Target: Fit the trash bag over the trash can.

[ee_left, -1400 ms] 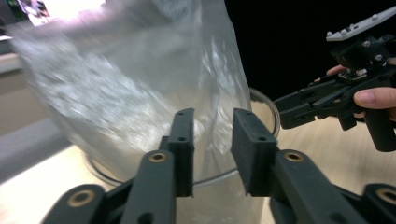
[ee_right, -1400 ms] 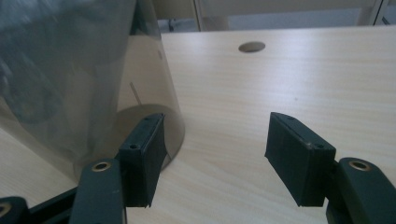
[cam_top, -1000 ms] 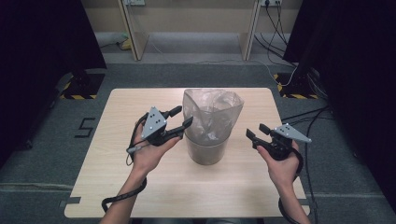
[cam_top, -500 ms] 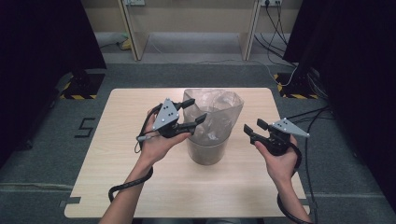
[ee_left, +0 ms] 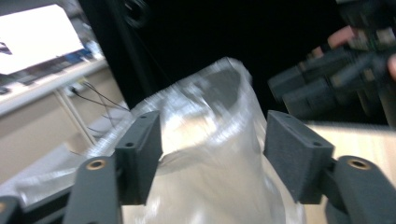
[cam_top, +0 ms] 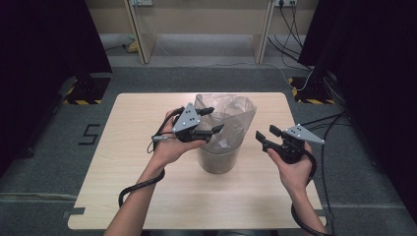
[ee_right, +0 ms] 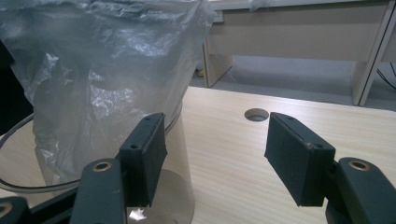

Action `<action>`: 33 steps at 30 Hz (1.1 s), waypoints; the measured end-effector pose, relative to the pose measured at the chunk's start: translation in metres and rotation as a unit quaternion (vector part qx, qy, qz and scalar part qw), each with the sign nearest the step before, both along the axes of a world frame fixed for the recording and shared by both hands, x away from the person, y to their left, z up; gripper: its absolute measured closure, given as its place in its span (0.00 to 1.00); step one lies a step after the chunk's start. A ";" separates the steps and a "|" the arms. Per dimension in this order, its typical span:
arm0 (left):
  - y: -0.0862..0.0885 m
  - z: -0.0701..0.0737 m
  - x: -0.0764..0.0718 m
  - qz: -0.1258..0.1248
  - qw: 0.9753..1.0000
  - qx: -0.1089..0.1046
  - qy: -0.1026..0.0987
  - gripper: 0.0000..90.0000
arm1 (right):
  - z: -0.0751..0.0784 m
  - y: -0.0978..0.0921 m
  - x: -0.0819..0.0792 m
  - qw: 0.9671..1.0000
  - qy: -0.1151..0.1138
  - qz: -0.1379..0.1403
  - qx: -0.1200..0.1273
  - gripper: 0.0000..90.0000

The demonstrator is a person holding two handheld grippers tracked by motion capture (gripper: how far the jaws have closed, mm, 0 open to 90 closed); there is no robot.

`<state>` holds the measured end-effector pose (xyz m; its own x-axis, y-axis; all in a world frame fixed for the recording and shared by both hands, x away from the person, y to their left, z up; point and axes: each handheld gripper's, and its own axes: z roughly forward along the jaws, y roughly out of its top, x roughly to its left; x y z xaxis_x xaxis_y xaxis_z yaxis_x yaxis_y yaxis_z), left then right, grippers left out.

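Closing in on the bag: over the last second the left gripper (cam_top: 210, 120) has travelled from the near-left flank of the plastic bag (cam_top: 231, 115) up and toward its upper left rim, and its jaws now bracket that edge in the high view. Jaws stand wide apart, nothing pinched. In the left gripper view the film (ee_left: 210, 140) bulges up between the two pads; one crease lies against the left pad (ee_left: 140, 158), but contact is blurred and I cannot confirm it.

The right gripper (cam_top: 266, 138) has shifted only slightly, holding off to the right of the container (cam_top: 219, 160), near but apart from it. Its jaws are also fully spread and empty; in the right gripper view the bag (ee_right: 93, 70) lies to the left, and bare table (ee_right: 243, 154) lies between the pads.

Location of work item: clear liner bag stands loosely in the small cylindrical bin at the centre of the table (cam_top: 123, 147), top crumpled and rising above the rim.

Judgement: approach on the left side looks about complete; a pinch on the rim edge appears to be the step in hand. Right side is not yet positioned on the bag. Thin film may slip out if the close lands on a single layer.
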<state>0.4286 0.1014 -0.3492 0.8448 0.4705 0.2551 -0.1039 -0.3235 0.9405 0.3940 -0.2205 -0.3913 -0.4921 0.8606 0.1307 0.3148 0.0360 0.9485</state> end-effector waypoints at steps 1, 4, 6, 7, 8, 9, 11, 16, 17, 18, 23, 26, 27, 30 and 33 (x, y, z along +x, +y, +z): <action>0.000 -0.001 0.000 -0.007 1.000 0.005 0.000 0.49 | 0.001 0.000 0.000 1.000 -0.001 0.000 0.001 0.42; 0.001 -0.003 -0.004 -0.017 1.000 0.026 -0.002 0.64 | 0.005 -0.001 0.000 1.000 -0.007 0.000 0.003 0.42; 0.002 -0.004 -0.008 -0.020 0.999 0.044 -0.008 0.71 | 0.009 -0.001 0.000 1.000 -0.010 0.001 0.005 0.42; 0.002 -0.005 -0.011 -0.022 0.998 0.050 -0.009 0.74 | 0.012 -0.001 0.000 1.000 -0.012 0.003 0.008 0.43; 0.002 -0.005 -0.015 -0.025 0.998 0.054 -0.010 0.75 | 0.015 -0.001 0.000 1.000 -0.013 0.005 0.014 0.44; 0.001 -0.006 -0.018 -0.027 0.998 0.060 -0.012 0.76 | 0.018 -0.002 0.000 1.000 -0.015 0.006 0.020 0.45; 0.000 -0.007 -0.025 -0.031 0.997 0.067 -0.016 0.77 | 0.031 -0.001 0.002 0.999 -0.027 0.007 0.029 0.46; -0.005 -0.010 -0.039 -0.039 0.996 0.080 -0.022 0.77 | 0.048 0.007 0.005 0.999 -0.034 0.017 0.039 0.47; -0.006 -0.011 -0.041 -0.040 0.996 0.082 -0.022 0.77 | 0.051 0.010 0.007 0.998 -0.035 0.021 0.037 0.47; -0.007 -0.012 -0.044 -0.040 0.995 0.086 -0.024 0.77 | 0.055 0.013 0.008 0.998 -0.034 0.025 0.038 0.47; -0.010 -0.014 -0.051 -0.041 0.994 0.095 -0.030 0.77 | 0.064 0.030 0.018 0.998 -0.019 0.037 0.038 0.46; -0.012 -0.016 -0.055 -0.042 0.993 0.105 -0.034 0.77 | 0.066 0.038 0.022 0.998 -0.007 0.042 0.042 0.45; -0.013 -0.017 -0.056 -0.043 0.992 0.109 -0.036 0.77 | 0.066 0.041 0.024 0.998 -0.001 0.043 0.046 0.44; -0.015 -0.017 -0.061 -0.048 0.992 0.113 -0.040 0.77 | 0.066 0.044 0.026 0.998 0.009 0.043 0.046 0.44; -0.016 -0.020 -0.065 -0.052 0.991 0.119 -0.040 0.77 | 0.062 0.048 0.030 0.998 0.027 0.039 0.038 0.46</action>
